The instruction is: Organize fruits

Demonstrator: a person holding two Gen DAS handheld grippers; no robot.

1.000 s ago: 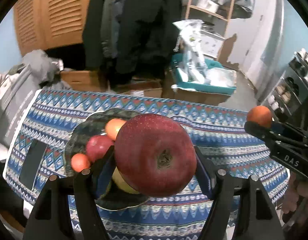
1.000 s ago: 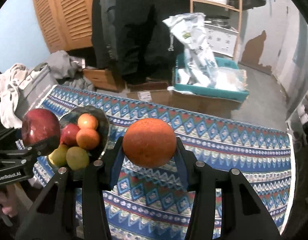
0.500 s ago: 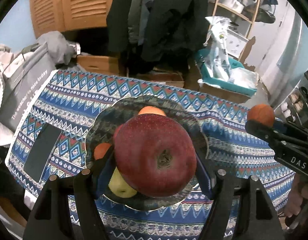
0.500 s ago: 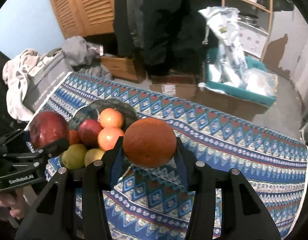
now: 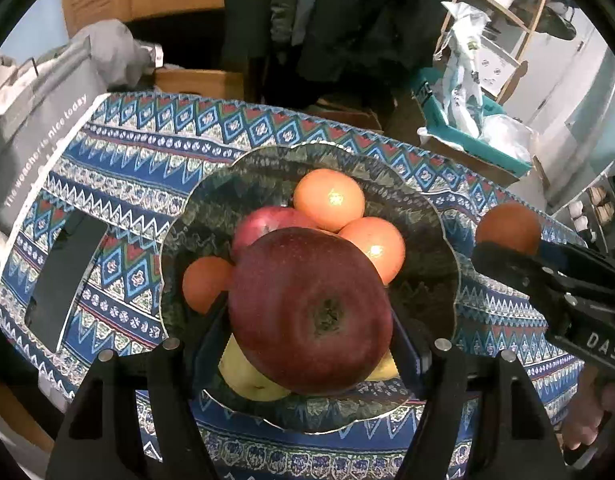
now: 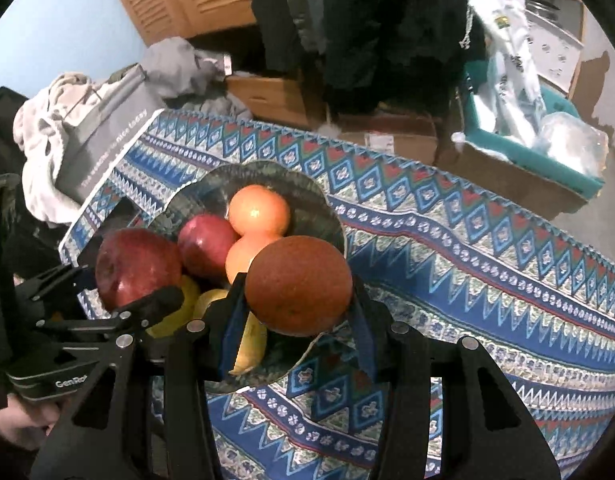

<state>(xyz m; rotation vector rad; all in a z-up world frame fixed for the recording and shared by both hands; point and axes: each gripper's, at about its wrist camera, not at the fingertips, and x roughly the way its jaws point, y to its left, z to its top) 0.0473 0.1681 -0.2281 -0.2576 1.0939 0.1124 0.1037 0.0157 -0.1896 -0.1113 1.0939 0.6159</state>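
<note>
My left gripper [image 5: 307, 320] is shut on a big dark red apple [image 5: 310, 312], held just above the dark patterned fruit plate [image 5: 211, 208]. On the plate lie several oranges [image 5: 329, 199], a smaller red apple [image 5: 263, 222] and yellow-green fruit [image 5: 247, 376]. My right gripper [image 6: 297, 300] is shut on a dull orange [image 6: 298, 285], over the plate's near right rim [image 6: 331, 216]. The left gripper [image 6: 131, 292] with its apple [image 6: 137, 266] shows at the left of the right wrist view. The right gripper's orange [image 5: 507, 226] shows at the right of the left wrist view.
The plate rests on a table under a blue zigzag cloth [image 6: 487, 256]. A black phone [image 5: 65, 276] lies at the cloth's left end. Beyond the table are a grey bag [image 5: 31, 120], cardboard boxes [image 6: 275, 96], a teal crate [image 6: 547, 160] and hanging dark coats [image 5: 339, 12].
Both grippers have come down and in toward the plate, each still holding its fruit. The plate now fills the middle of both views.
</note>
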